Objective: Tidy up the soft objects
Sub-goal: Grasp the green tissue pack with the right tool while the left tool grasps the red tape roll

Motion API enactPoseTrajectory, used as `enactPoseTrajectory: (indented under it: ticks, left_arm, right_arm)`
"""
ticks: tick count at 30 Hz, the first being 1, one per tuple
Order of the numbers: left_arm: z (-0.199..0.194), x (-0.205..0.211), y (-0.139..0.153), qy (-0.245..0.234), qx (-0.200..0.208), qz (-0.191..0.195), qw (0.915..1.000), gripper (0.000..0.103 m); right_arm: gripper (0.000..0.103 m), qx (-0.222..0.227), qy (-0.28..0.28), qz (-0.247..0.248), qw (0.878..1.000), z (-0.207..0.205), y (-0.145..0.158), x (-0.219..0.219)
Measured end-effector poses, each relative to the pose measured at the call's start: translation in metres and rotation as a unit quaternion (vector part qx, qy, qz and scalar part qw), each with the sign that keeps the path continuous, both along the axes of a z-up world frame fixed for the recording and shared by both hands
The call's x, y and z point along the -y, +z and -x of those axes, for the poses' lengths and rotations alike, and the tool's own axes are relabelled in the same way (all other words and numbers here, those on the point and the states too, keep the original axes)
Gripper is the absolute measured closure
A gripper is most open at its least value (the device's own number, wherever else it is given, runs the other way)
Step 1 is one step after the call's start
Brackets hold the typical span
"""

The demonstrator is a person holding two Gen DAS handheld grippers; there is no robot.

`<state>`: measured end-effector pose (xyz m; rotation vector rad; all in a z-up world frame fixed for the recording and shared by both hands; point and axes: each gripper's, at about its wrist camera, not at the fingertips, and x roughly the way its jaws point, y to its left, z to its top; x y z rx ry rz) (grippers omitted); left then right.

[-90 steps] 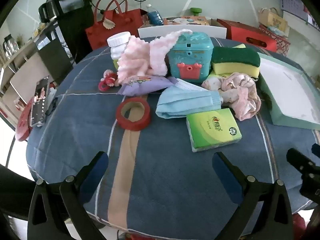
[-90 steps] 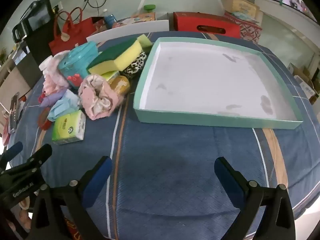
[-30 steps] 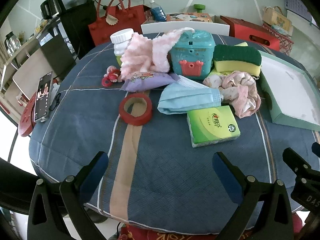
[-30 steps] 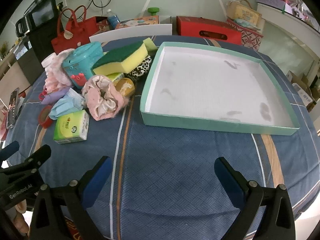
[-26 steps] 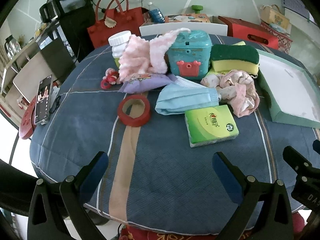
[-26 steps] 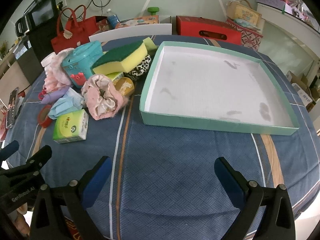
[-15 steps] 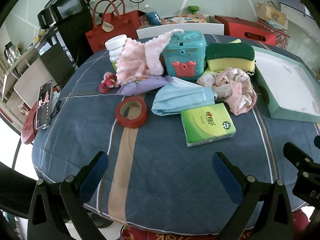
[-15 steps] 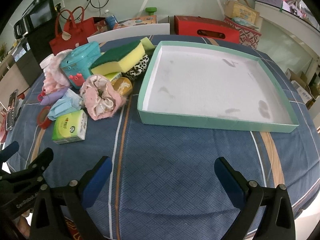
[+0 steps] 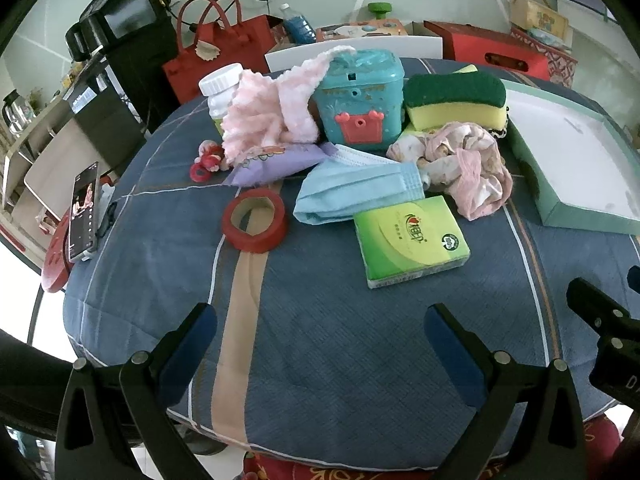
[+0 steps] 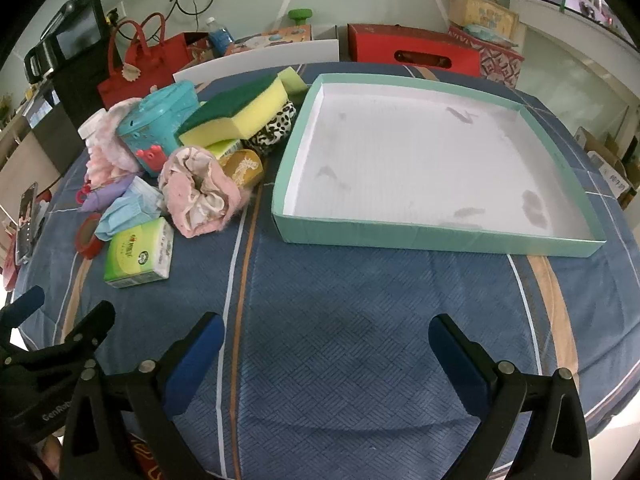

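Observation:
A heap of objects lies on the blue tablecloth: a green tissue pack (image 9: 412, 240) (image 10: 140, 254), a blue face mask (image 9: 356, 196), a pink scrunchie (image 9: 466, 166) (image 10: 200, 192), a fluffy pink cloth (image 9: 264, 120), a yellow-green sponge (image 9: 454, 100) (image 10: 236, 114) and a purple pouch (image 9: 276, 162). The empty teal tray (image 10: 436, 236) sits to the right of the heap. My left gripper (image 9: 320, 344) hovers open near the table's front edge, short of the tissue pack. Also open and holding nothing, my right gripper (image 10: 326, 354) faces the tray.
Hard items sit among the heap: a teal toy box (image 9: 360, 96), a red tape roll (image 9: 255, 220), a white-capped bottle (image 9: 220, 88), a leopard-print roll (image 10: 274, 128). A phone (image 9: 83, 212) lies at the table's left edge. Red bags and boxes stand behind the table.
Both grippers have drifted slightly while staying open; the heap sits a little lower and closer in the left wrist view. Nothing on the table has moved.

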<state>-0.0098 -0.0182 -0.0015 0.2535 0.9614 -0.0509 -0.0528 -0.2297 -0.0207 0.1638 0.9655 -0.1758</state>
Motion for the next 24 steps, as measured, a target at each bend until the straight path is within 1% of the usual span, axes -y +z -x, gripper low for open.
enactPoseTrajectory:
  ticks: [7, 12, 15, 18, 20, 24]
  left_arm:
    - [-0.003, -0.005, -0.002, 0.004, -0.012, 0.02, 0.9997, 0.0]
    - [-0.012, -0.02, 0.0, 0.009, -0.03, 0.061, 0.9976, 0.0]
    - [-0.018, -0.034, 0.004, 0.012, -0.026, 0.068, 0.9973, 0.0]
    - [-0.025, -0.05, 0.008, 0.02, -0.021, 0.076, 0.9967, 0.0]
    - [-0.031, -0.061, 0.01, 0.028, -0.016, 0.081, 0.9962, 0.0]
    - [-0.039, -0.081, 0.01, 0.045, -0.012, 0.09, 0.9949, 0.0]
  right_arm:
    - [0.0, -0.003, -0.001, 0.0, 1.0, -0.001, -0.001, 0.0]
    - [0.0, -0.003, 0.008, 0.004, 1.0, 0.0, 0.001, -0.004]
    - [0.0, 0.003, 0.024, 0.006, 1.0, 0.0, 0.006, -0.011]
    - [0.0, 0.01, 0.042, -0.013, 0.999, -0.004, 0.012, -0.019]
    - [0.0, 0.014, 0.058, -0.026, 0.998, -0.009, 0.017, -0.028]
    - [0.0, 0.018, 0.095, -0.025, 0.995, -0.022, 0.022, -0.055]
